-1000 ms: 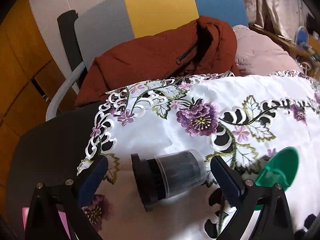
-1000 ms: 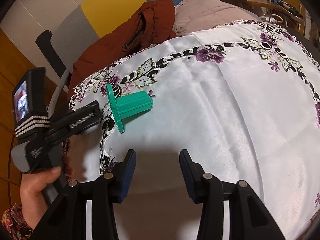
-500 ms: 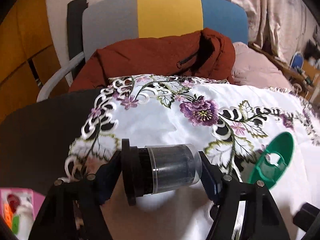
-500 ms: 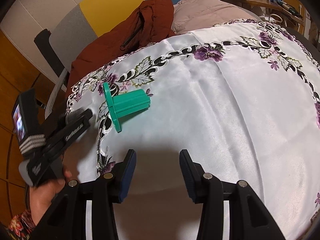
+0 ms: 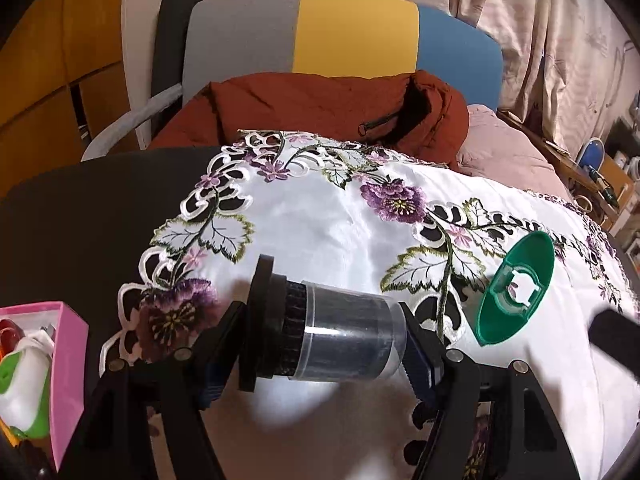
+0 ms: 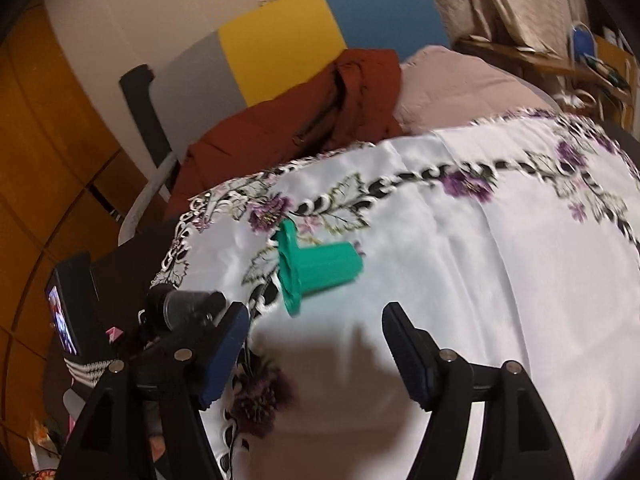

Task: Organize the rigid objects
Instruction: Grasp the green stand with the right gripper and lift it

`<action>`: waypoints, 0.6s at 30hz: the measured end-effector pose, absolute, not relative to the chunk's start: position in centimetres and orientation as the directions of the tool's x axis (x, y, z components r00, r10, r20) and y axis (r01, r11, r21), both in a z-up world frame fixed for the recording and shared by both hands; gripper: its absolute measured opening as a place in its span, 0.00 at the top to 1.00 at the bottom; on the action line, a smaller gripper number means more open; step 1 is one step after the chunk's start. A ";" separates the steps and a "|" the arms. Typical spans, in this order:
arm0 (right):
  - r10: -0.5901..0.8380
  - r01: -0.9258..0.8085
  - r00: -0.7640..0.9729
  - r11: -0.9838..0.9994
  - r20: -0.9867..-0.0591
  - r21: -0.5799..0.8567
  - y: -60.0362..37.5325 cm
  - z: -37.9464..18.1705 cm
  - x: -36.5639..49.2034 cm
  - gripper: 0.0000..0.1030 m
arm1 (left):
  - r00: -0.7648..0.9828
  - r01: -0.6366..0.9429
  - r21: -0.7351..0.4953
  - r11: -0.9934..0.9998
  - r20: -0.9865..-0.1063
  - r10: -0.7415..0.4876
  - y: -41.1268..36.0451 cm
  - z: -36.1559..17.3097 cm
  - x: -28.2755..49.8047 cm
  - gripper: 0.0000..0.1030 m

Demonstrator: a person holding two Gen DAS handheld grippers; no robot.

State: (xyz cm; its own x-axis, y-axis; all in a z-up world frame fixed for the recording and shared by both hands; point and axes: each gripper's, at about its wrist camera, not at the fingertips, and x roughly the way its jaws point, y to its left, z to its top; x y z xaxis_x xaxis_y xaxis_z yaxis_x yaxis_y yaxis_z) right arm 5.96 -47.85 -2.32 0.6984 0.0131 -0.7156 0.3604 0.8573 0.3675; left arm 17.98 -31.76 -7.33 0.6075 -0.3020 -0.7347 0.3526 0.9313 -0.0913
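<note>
Left tongs (image 5: 320,344) are clamped end to end on the black-based brush under its clear plastic cylindrical cap (image 5: 320,336): one finger presses the flat black base, the other the rounded end of the cap. Held this way, lying sideways between the pads, the piece looks lifted just off the white embroidered tablecloth with purple flowers (image 5: 320,224); contact with the cloth cannot be ruled out. I judge the lengthwise grip suits the flat base better than the slick curved wall. A pink open-topped box (image 5: 70,344) sits at the near left on the dark surface (image 5: 80,208), a likely place for sorted items.

Right tongs (image 6: 316,344) stand wide apart and empty above the cloth. The teal plastic flanged tube (image 6: 316,268) lies on its side just ahead of them, nearer the left finger, flange toward the left tongs.
</note>
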 end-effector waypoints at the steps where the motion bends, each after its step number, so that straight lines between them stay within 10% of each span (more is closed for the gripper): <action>1: 0.023 0.355 0.702 0.855 -0.712 0.377 -48.1 -2.5 6.4 0.31 | 0.607 0.355 -0.088 0.931 -0.735 -0.301 -31.8 -7.4 17.9 0.29; 18: 0.135 0.280 0.677 0.861 -0.724 0.423 -49.5 -7.5 12.3 0.29 | 0.606 0.356 -0.094 0.930 -0.734 -0.306 -31.7 -7.8 17.7 0.30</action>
